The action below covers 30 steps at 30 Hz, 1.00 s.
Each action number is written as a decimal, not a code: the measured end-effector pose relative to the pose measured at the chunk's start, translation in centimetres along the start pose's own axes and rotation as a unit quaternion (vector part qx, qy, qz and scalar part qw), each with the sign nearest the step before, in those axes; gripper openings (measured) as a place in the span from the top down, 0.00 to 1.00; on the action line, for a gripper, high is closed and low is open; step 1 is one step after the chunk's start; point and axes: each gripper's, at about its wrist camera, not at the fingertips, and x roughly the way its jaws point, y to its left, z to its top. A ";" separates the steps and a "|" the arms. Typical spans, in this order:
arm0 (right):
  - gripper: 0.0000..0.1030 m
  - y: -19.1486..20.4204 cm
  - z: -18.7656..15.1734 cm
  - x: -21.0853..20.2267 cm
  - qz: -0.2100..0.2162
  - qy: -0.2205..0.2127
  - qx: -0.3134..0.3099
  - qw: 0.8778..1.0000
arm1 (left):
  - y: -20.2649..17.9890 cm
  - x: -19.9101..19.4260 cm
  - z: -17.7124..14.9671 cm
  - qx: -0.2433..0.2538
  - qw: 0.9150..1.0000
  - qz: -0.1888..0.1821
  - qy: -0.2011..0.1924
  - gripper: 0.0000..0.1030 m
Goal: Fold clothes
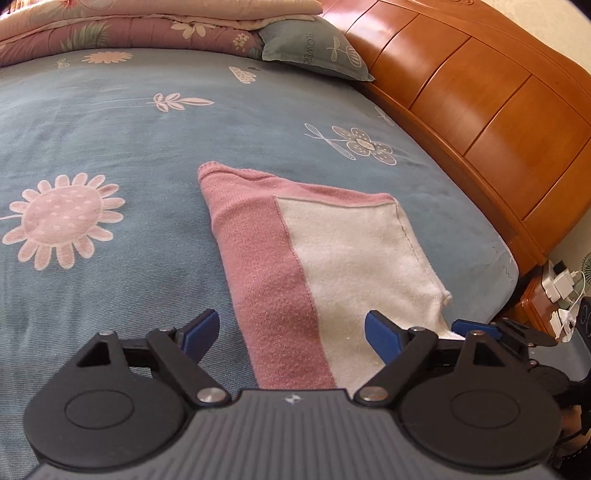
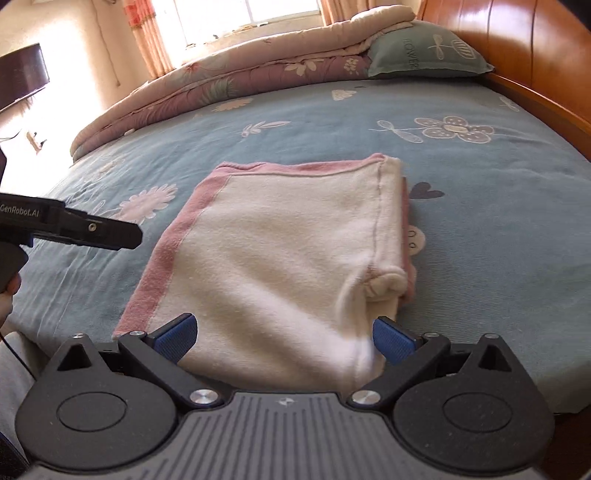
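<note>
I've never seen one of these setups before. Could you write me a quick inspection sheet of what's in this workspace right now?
Surface: bed with a blue flowered sheet, mostly smooth.
Job's things: one pink and white garment, folded into a flat rectangle, lying on the sheet; a bunched corner at its right edge.
Clutter: folded quilt and green pillow at the far end of the bed.
Grippers: left gripper open, above the garment's near edge, holding nothing; right gripper open, above the white part, holding nothing.
Cables: white chargers and cords on the bedside stand.
Surroundings: wooden headboard, sunlit window with curtains.
</note>
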 end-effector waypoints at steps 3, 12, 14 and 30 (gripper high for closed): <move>0.00 0.7 0.6 -1.5 0.031 -0.027 0.000 0.999 | 0.2 -0.4 0.3 -0.006 1.000 0.004 -0.011 0.16; 0.00 2.9 -0.7 2.1 0.023 0.037 -0.028 0.999 | 1.1 -1.8 -0.2 -0.017 0.999 0.025 -0.014 0.16; 0.00 1.5 -0.8 1.0 0.035 0.031 -0.006 0.999 | 1.4 -1.8 -0.2 -0.019 0.999 0.026 -0.012 0.16; 0.00 1.7 1.3 0.6 0.044 0.008 0.016 0.999 | 1.9 -1.8 -0.2 -0.023 0.999 0.033 -0.004 0.15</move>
